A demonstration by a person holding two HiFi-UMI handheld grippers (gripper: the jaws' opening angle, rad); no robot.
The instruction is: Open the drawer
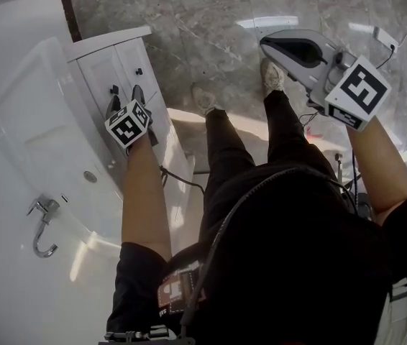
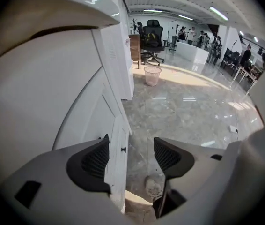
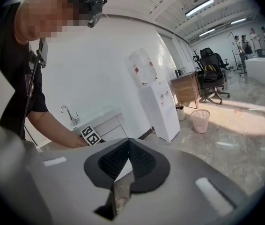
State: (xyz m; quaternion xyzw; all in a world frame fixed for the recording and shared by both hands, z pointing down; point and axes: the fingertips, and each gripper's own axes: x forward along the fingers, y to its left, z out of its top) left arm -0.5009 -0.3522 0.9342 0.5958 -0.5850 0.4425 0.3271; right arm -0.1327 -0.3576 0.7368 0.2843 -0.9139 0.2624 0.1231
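A white vanity cabinet (image 1: 103, 67) stands at the left under a sink, with small black knobs (image 1: 139, 71) on its front panels. My left gripper (image 1: 126, 92) points down at that front, its marker cube just behind it. In the left gripper view it (image 2: 130, 142) is open; the panel's edge and one knob (image 2: 123, 149) lie between the dark pads (image 2: 92, 163), untouched. My right gripper (image 1: 268, 45) hangs over the marble floor at the right, away from the cabinet. In its own view it (image 3: 128, 161) is shut, with nothing held.
The basin (image 1: 45, 142) and a chrome faucet (image 1: 42, 225) sit on the cabinet's top. The person's legs stand between the two grippers. A water dispenser (image 3: 158, 102), a mesh bin (image 2: 152, 75) and an office chair (image 2: 152, 39) stand farther off.
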